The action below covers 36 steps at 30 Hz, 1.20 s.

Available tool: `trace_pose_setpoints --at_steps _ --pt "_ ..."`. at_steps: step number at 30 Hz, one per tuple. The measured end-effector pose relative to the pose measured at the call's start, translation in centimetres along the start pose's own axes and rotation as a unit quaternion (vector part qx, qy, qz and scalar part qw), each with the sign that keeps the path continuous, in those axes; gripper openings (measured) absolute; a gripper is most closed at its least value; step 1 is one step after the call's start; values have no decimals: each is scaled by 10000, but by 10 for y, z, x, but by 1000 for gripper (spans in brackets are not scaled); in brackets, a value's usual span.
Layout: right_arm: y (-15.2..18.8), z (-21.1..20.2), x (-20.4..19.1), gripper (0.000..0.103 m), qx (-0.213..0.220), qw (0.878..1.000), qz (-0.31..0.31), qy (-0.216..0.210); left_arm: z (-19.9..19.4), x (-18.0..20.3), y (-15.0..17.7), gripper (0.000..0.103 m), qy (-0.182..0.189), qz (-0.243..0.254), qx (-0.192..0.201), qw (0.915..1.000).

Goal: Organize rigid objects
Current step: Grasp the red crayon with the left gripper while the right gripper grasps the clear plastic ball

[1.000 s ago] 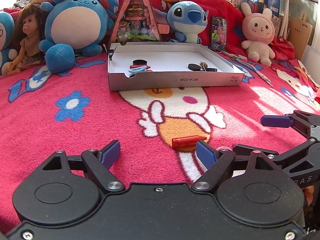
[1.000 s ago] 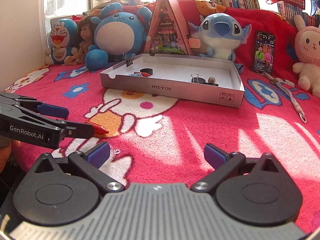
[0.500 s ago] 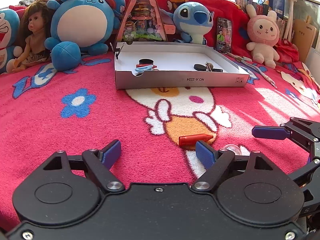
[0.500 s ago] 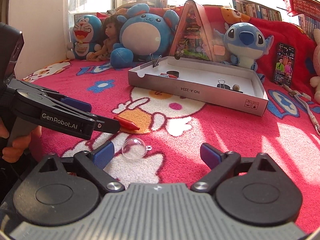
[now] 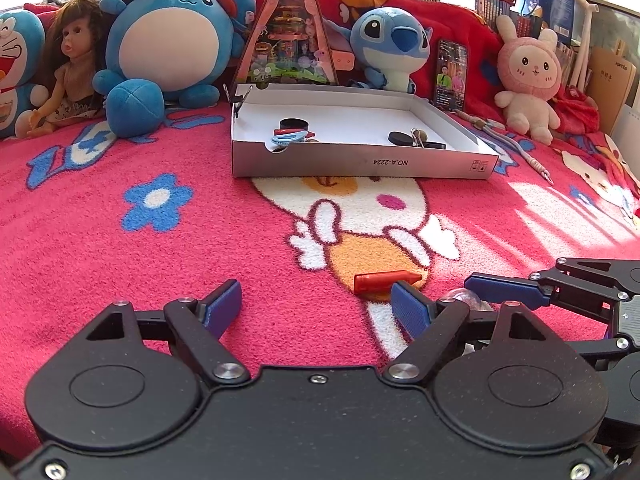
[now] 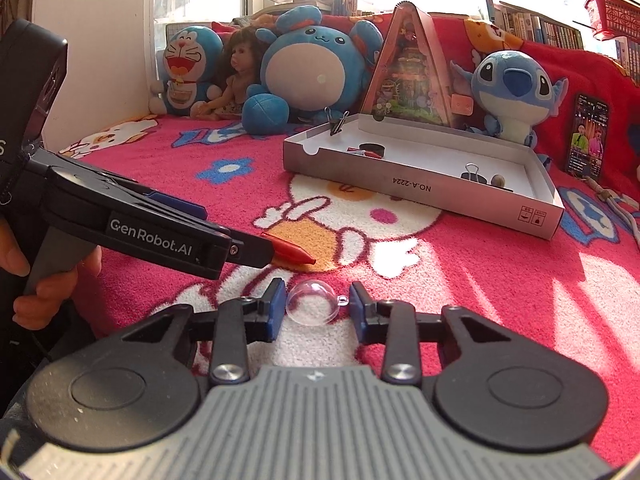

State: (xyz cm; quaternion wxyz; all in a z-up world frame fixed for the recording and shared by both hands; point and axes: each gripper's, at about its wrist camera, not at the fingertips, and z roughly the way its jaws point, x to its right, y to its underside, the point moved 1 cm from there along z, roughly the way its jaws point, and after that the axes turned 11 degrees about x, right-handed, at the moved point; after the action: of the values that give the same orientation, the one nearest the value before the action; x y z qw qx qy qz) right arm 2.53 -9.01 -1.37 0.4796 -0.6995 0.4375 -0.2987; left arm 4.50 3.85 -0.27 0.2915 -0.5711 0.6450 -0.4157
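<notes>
Clear dome (image 6: 313, 303): a see-through half-sphere with a small tab, lying on the blanket (image 6: 460, 280) squarely between the jaws of the right gripper (image 6: 317, 312).
Right gripper: jaws closing on the dome, a sliver of gap showing at each side, so nothing is gripped yet.
Red crayon (image 5: 386, 279): just ahead of the left gripper (image 5: 317, 309), off its right finger rather than between the jaws.
Left gripper: jaws released, wide apart, holding nothing.
Box (image 5: 360, 164): well beyond both jaws, already holding clips and discs (likely the destination).
Risk: the smooth, curved dome may squirt out forward as the pads pinch, or the tab may catch the plush pile.
View difference: the right wrist view shows the whole dome; in the left wrist view only a glint of it shows behind a finger.
</notes>
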Motion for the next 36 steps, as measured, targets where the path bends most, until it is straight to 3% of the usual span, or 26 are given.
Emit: trace_pose_setpoints --at_steps 5,9,22,30,36 --pt "2 -2 4 40 50 9996 52 260 -1 7 1 81 7 -46 84 10000" --pt "2 -3 14 40 128 9971 178 726 -1 21 4 81 -13 -46 208 9998" --pt "10 -13 44 40 243 9799 582 1892 9 60 7 81 -247 107 497 9984" --pt "12 -12 49 41 226 9766 618 2047 17 63 13 80 -372 192 400 9983" --pt "12 -9 44 41 232 9778 577 2000 19 62 16 73 -427 227 444 9978"
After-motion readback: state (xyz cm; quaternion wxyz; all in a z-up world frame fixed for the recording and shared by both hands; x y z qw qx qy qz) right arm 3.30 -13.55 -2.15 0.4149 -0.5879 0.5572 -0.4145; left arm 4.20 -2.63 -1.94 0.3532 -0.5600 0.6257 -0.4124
